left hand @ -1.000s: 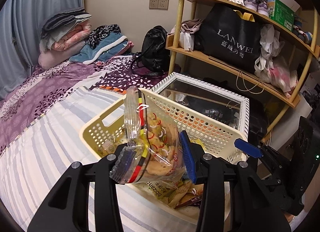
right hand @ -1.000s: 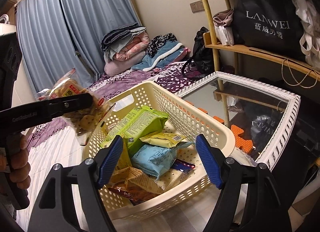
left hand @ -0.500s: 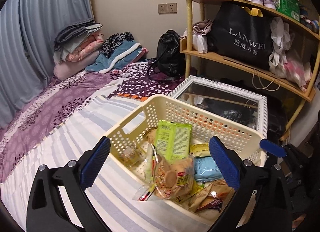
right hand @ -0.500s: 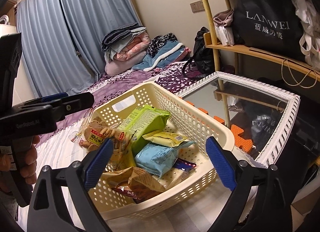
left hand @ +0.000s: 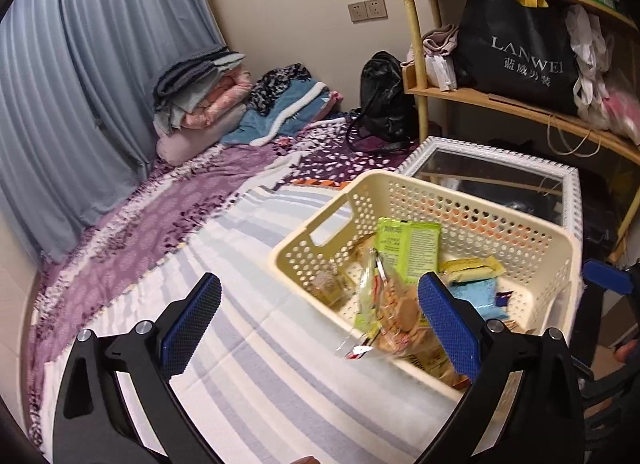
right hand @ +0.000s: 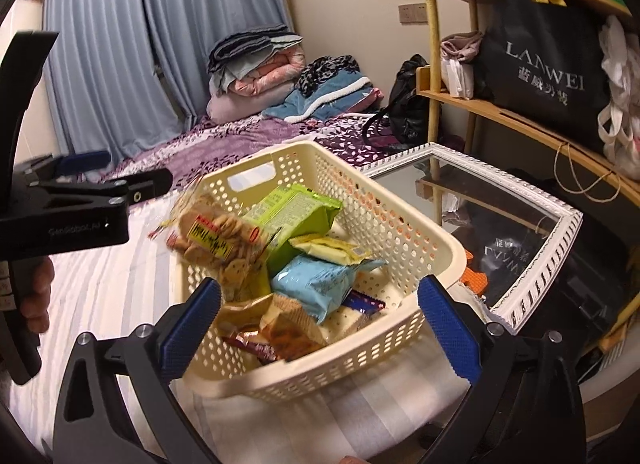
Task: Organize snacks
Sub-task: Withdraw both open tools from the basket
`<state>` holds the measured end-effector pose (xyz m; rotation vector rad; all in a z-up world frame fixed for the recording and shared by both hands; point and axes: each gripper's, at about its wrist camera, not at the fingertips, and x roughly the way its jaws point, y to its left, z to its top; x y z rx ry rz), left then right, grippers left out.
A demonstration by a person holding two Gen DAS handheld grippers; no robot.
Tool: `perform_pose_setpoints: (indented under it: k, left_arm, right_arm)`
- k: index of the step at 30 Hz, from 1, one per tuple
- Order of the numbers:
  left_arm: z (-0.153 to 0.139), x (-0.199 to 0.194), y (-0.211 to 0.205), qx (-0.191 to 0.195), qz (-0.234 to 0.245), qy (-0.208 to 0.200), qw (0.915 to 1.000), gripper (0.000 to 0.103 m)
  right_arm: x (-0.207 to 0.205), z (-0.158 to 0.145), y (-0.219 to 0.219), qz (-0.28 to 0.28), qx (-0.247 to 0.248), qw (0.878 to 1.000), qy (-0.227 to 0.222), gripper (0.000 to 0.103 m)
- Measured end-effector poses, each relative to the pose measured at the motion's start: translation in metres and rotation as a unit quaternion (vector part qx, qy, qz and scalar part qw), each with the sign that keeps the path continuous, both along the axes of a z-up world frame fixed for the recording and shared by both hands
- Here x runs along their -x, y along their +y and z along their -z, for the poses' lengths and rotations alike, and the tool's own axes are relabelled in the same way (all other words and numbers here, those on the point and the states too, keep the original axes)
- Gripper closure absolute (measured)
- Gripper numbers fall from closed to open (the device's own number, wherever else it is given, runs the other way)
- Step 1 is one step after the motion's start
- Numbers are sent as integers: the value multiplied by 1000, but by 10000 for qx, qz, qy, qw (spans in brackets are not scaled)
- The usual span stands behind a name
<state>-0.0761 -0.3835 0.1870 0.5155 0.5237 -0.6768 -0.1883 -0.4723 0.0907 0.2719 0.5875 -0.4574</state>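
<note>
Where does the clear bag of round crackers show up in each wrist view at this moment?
Left wrist: the cracker bag sits low and right of centre, at the basket's near rim, just left of the right fingertip.
Right wrist: the cracker bag is left of centre, at the basket's left rim, beside the green packet.
Shared landmark: the white-framed mirror behind the basket.

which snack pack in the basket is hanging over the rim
The clear biscuit bag, on the rim of the basket nearest the left gripper. The green pack and blue pack lie inside.
</note>
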Motion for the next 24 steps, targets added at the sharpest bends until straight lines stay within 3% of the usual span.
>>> perform_pose_setpoints:
  k: [4,24]
  left_arm:
    - [1,11,4,-236,-75,-395,9989,3]
    - [5,22,26,-262,-13,-436,9987,3]
  right_arm:
    - [2,-2,14,-73,192,9997,123,5]
    - [5,-10,44,-102,569,9978,334,5]
